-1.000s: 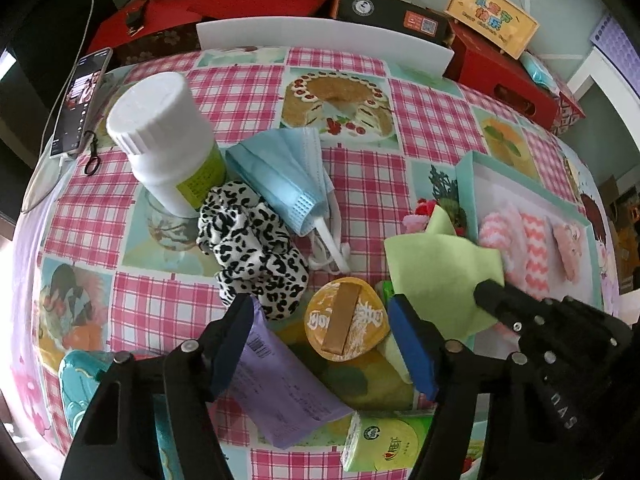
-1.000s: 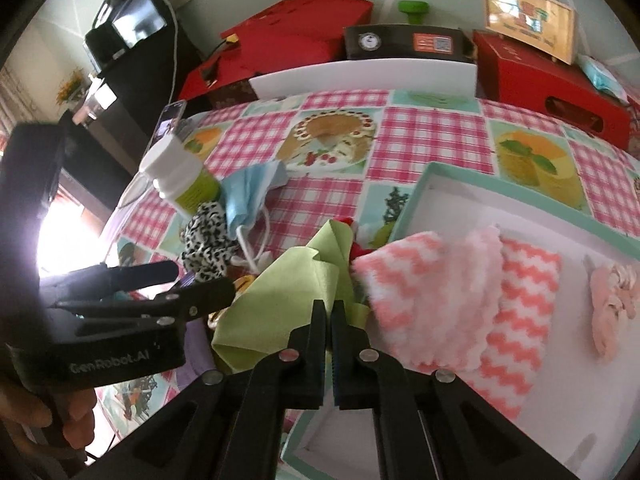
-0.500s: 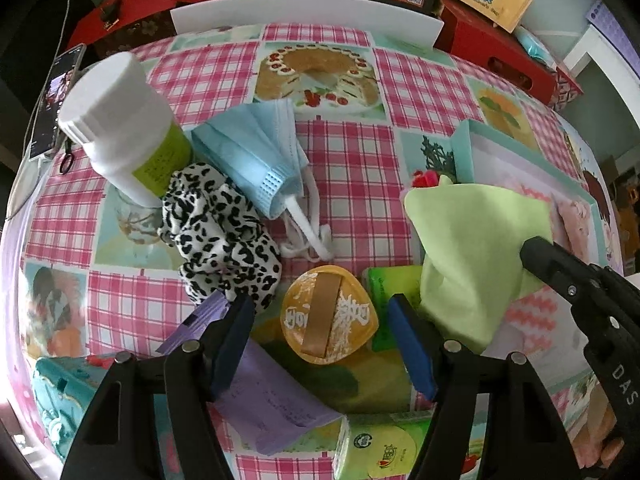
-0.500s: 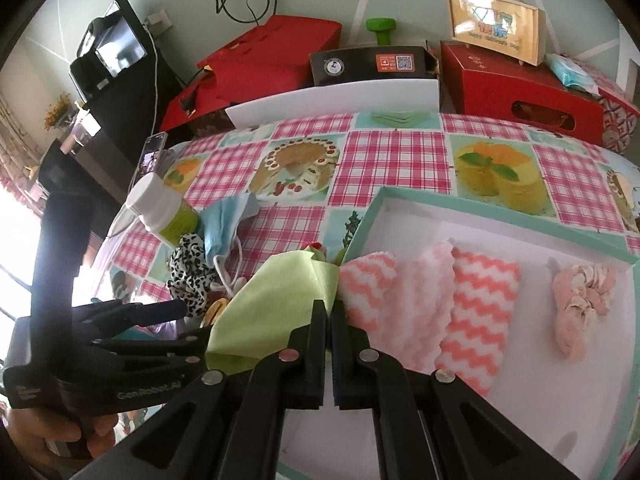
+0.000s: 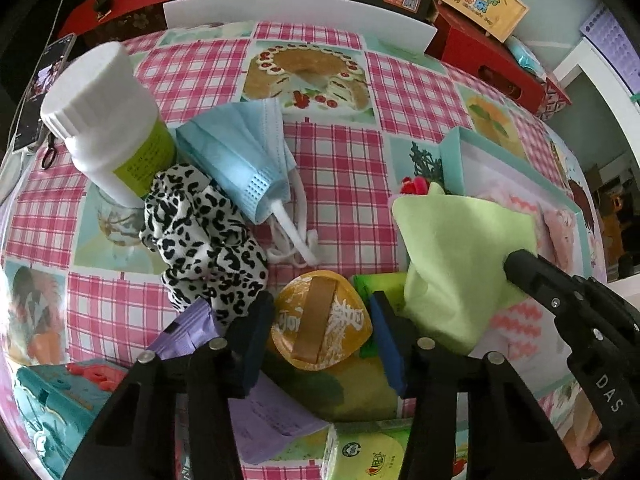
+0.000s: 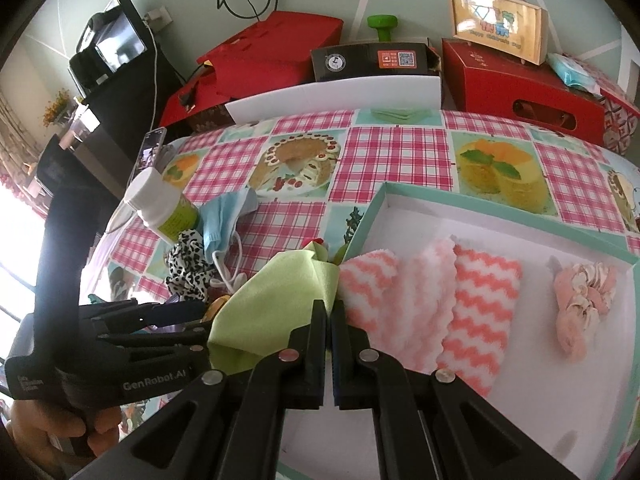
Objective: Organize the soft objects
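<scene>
Right claw [image 6: 329, 350] was clamped tight on a corner of the green cloth [image 6: 276, 300], which hung off its tips, partly over the near-left edge of the tray [image 6: 500, 210] and not down inside yet. Just past those tips the pink zigzag towel [image 6: 460, 300] lay flat in the tray, with the pink scrunchie [image 6: 580, 304] further off to the right. I'd say the trick here was to carry the cloth fully over the rim and lay it on bare tray floor before letting go, so it didn't drape on the edge or bunch up the towel. Left claw [image 5: 320, 338] had its jaws closing with the orange-lidded cup [image 5: 320, 320] sitting in the gap between them, nothing pinched as far as I could see. Beyond its tips sat the leopard scrunchie [image 5: 204, 240], then the blue face mask [image 5: 240, 156] and the white bottle [image 5: 108, 116]. Only the left camera showed that clutter properly; only the right one showed the tray's inside and the free space there.
</scene>
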Demonstrator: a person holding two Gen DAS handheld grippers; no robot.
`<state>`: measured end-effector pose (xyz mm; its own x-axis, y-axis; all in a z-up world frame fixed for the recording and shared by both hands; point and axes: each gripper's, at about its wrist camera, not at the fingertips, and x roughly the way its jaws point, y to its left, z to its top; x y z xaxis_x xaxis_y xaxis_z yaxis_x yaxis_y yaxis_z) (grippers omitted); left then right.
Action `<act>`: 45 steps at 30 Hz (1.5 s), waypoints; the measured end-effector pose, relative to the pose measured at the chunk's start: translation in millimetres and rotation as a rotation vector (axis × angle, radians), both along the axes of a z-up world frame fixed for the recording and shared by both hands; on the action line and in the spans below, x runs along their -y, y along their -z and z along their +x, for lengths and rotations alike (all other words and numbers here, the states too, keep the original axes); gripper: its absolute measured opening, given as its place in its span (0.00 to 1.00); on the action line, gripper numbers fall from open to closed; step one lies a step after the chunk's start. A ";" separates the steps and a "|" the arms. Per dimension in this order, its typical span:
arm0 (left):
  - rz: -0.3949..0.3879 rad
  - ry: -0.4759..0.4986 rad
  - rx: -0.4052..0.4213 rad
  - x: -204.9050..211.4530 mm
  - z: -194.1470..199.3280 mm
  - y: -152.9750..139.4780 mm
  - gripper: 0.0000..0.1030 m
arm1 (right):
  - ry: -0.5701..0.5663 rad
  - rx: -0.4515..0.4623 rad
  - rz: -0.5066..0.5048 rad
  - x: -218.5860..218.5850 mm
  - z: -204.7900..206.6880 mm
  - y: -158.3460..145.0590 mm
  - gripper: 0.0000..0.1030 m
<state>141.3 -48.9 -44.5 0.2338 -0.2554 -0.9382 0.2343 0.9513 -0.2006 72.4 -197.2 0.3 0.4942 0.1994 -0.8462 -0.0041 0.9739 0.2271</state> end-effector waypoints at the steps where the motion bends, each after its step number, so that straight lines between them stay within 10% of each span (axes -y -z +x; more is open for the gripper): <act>1: -0.013 0.005 0.002 -0.4 -0.6 -1.3 0.38 | 0.001 0.000 0.000 0.2 0.1 0.1 0.03; 25: -0.073 -0.081 0.122 -22.8 -2.8 -34.2 0.19 | -0.005 0.006 0.021 -0.2 0.5 -2.4 0.02; 45: -0.148 -0.128 0.301 -36.4 -19.8 -89.0 0.19 | -0.058 0.207 0.304 -4.4 -15.2 -53.3 0.02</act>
<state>121.5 -12.4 44.6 0.5330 -0.3338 -0.7775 0.1849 0.9426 -0.2780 57.2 -192.8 53.5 0.6293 0.4589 -0.6272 -0.1332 0.8588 0.4947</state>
